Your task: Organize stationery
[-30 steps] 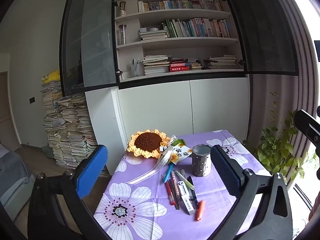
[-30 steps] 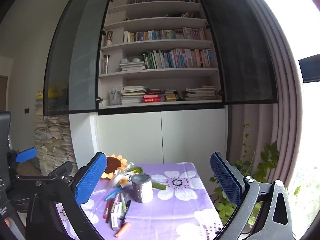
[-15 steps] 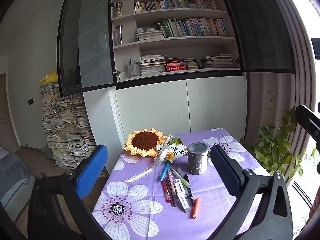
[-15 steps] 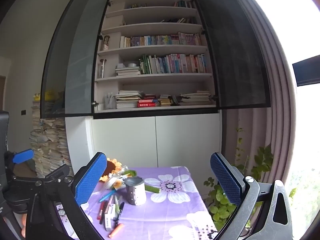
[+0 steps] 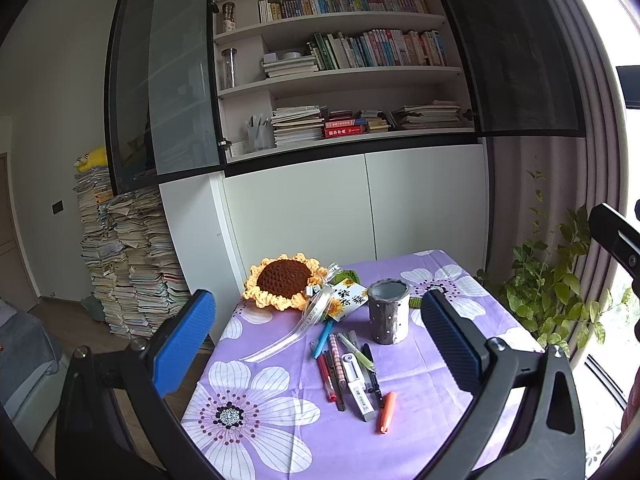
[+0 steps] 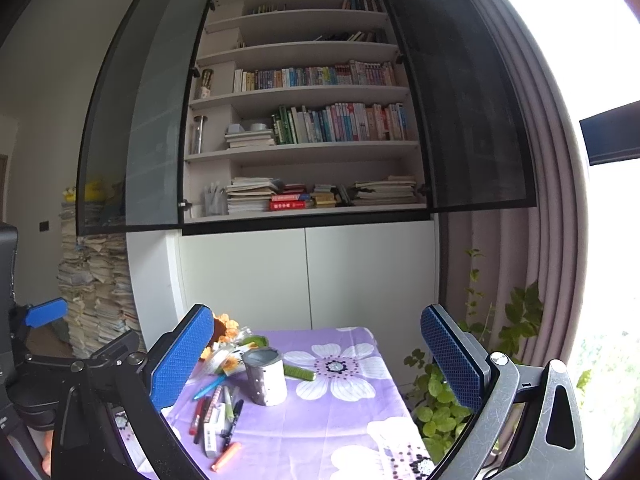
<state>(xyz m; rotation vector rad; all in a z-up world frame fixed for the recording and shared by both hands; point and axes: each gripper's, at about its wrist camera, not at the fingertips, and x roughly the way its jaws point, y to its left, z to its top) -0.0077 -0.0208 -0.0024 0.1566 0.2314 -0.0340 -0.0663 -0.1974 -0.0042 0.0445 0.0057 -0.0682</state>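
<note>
I am looking at a tall bookcase (image 5: 340, 64) filling the upper middle of both views, its dark doors swung wide. Below it, a table under a purple floral tablecloth (image 5: 280, 432) is taking up the lower centre. A leafy plant (image 5: 552, 292) is standing at the right edge, and stacked papers (image 5: 124, 264) are piling up at the left. I am holding the left gripper (image 5: 316, 344) above the table with its jaws spread wide and nothing between them; the right gripper (image 6: 316, 364) is likewise gaping and empty. A crocheted sunflower (image 5: 284, 286) is lying at the table's far left, with a ribbon (image 5: 296, 328) trailing from it. Just right of it, the grey dotted pen cup (image 5: 389, 312) is standing upright. The loose pens (image 5: 344, 368) are lying in a cluster in front of the cup, an orange marker (image 5: 387, 406) lowest in the frame.
</note>
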